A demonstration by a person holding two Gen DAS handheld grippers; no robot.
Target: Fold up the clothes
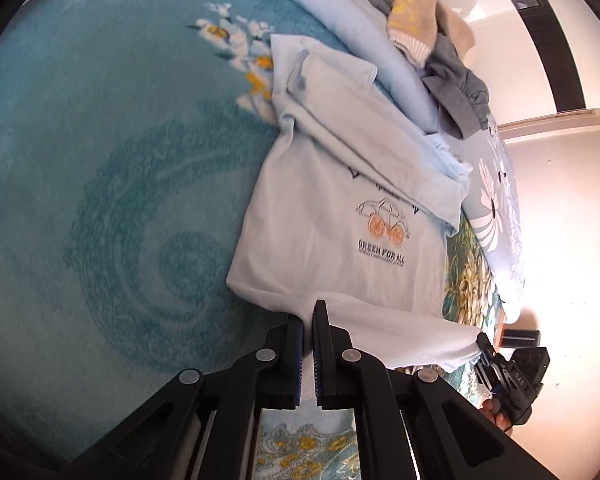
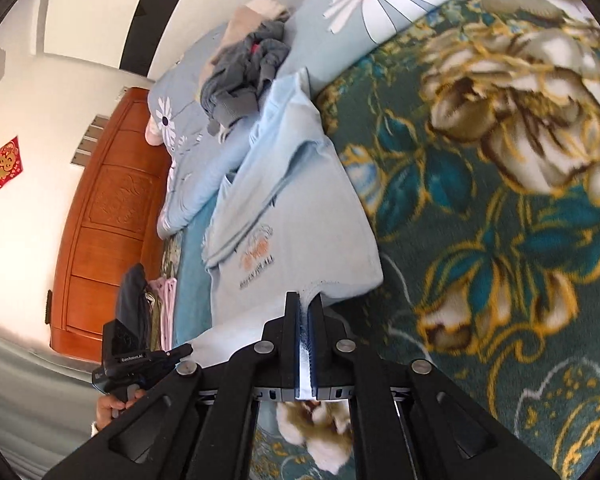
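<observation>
Hem corners of the pale blue T-shirt [image 1: 324,216] on the bed [image 1: 100,200] are clamped by left tool [image 1: 308,312] and right tool [image 2: 305,300]. Risk: uneven lifting skews the fold; thin fabric may slip free.

A: What carries it all?

B: A bed [image 1: 100,200], covered by a teal blanket [image 1: 80,140] and, at 3 o'clock in the left wrist view, a dark floral blanket [image 2: 500,240].

A: What lies on it?

B: A pale blue T-shirt [image 1: 332,208] at centre. At 1 o'clock, touching it, a light blue quilt [image 1: 340,12] with white daisies.

A: And on the quilt?

B: A heap of grey and beige clothes [image 1: 432,56].
</observation>
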